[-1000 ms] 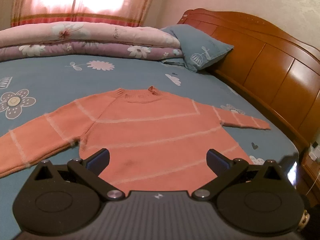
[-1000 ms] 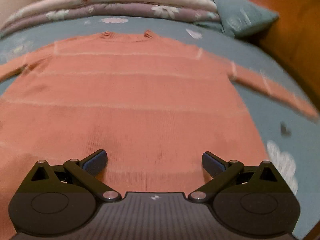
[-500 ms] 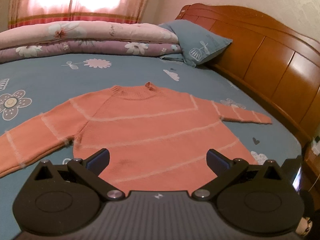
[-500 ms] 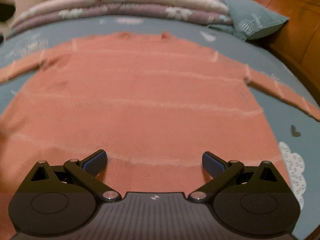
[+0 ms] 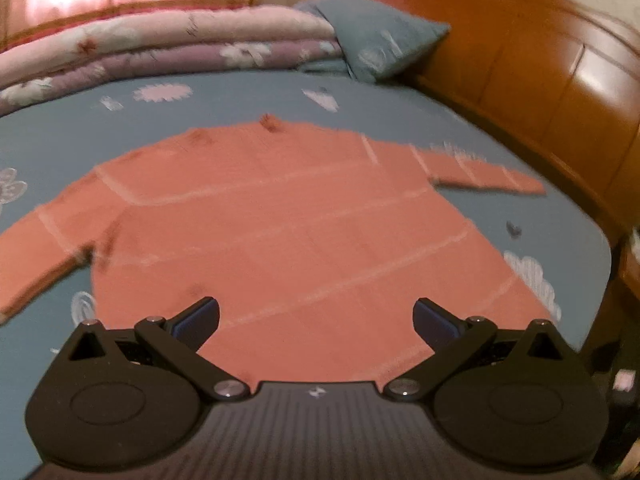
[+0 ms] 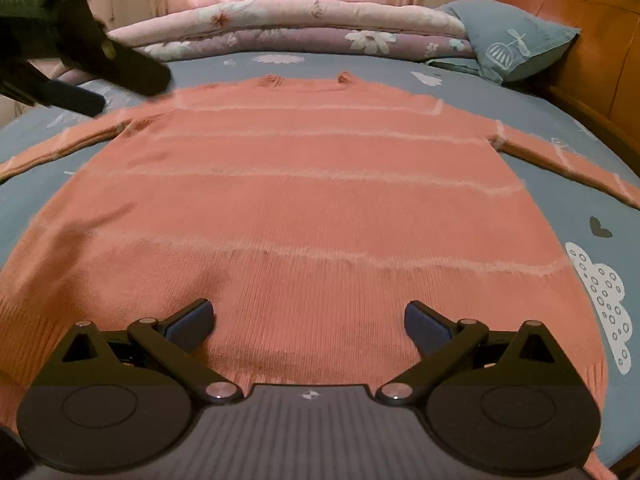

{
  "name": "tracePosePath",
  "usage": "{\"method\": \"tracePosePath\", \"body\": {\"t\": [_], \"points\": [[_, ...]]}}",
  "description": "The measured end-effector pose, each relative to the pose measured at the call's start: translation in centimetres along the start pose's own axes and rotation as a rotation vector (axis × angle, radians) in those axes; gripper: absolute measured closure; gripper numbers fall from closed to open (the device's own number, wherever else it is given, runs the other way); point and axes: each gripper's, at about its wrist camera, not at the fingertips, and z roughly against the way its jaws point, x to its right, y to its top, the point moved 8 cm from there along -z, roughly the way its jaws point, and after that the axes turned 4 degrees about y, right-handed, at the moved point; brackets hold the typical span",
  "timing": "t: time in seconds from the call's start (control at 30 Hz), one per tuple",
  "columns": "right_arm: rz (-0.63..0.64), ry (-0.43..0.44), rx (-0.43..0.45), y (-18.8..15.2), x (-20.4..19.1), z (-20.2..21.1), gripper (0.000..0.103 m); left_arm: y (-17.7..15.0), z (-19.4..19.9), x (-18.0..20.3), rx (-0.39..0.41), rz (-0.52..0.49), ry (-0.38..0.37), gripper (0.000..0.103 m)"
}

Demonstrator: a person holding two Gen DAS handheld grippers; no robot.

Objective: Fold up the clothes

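With both the left gripper (image 5: 316, 314) and the right gripper (image 6: 308, 318) wide and empty, each should probably pinch one sleeve of the flat orange sweater (image 6: 304, 200) near its cuff.

Sweater (image 6: 304, 208): ribbed knit cloth, matt, slightly fuzzy along pale stripes. Bed sheet (image 6: 560, 184): smooth printed cloth. Quilts (image 6: 304, 28) at 12 o'clock: soft padded fabric. Headboard (image 5: 540, 80): glossy varnished wood. Right gripper (image 6: 308, 320): matt black plastic, shiny metal rivets, ridged grey body.
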Motion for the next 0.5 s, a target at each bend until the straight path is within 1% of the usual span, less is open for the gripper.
{"method": "tracePosePath", "body": {"t": [0.07,0.13,0.23,0.3,0.33,0.4,0.5], "points": [[0.021,0.023,0.003,-0.1,0.0,0.2,0.000,-1.1,-0.9,-0.1,-0.040,0.001,0.040,0.001],[0.035,0.046,0.020,-0.2,0.2,0.4,0.000,-1.9,-1.4,-0.5,-0.070,0.013,0.103,0.001],[-0.015,0.085,0.030,0.4,0.6,1.1,0.000,-3.1,-1.4,-1.3,-0.079,0.052,0.194,0.001],[-0.042,0.125,0.033,0.8,0.9,1.8,0.000,-4.0,-1.6,-1.3,-0.087,0.068,0.237,0.001],[-0.050,0.136,0.040,1.0,1.1,2.1,0.000,-4.4,-1.7,-1.1,-0.094,0.074,0.246,0.001],[-0.063,0.118,0.041,1.0,1.7,2.5,0.000,-5.2,-2.0,-0.6,-0.111,0.084,0.250,0.001],[-0.073,0.096,0.029,1.0,2.4,2.8,0.000,-6.6,-2.3,0.6,-0.140,0.109,0.226,0.001]]}}
